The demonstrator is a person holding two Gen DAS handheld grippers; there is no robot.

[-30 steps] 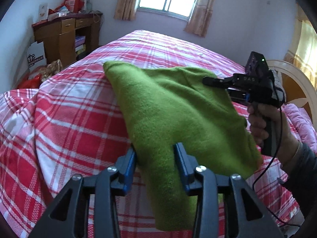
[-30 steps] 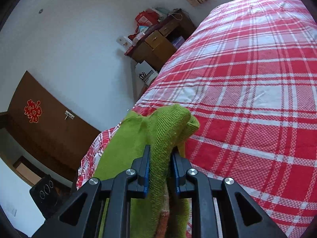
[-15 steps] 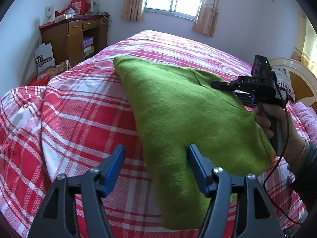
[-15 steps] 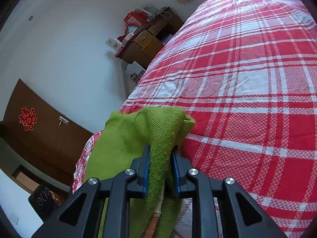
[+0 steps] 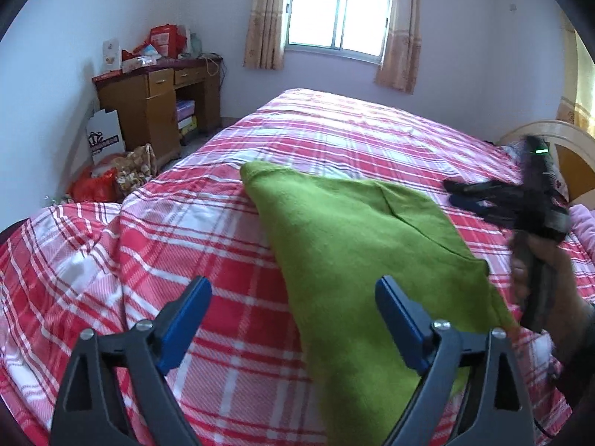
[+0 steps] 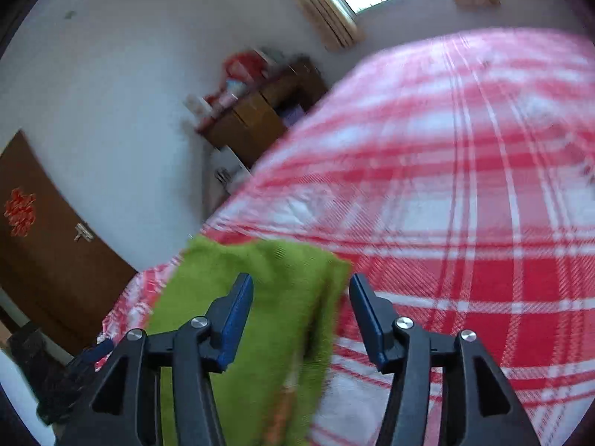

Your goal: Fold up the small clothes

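Both grippers have let go since a second ago — the left gripper and right gripper were clamped on the green garment, and now their jaws are opening, pads clear of it. It lies folded on the red plaid bedspread — a wooden desk and curtained window stand beyond the bed.

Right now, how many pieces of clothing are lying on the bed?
1. A green sweater lies folded on the red checked bed, in front of both grippers. More clothes may lie outside the view.
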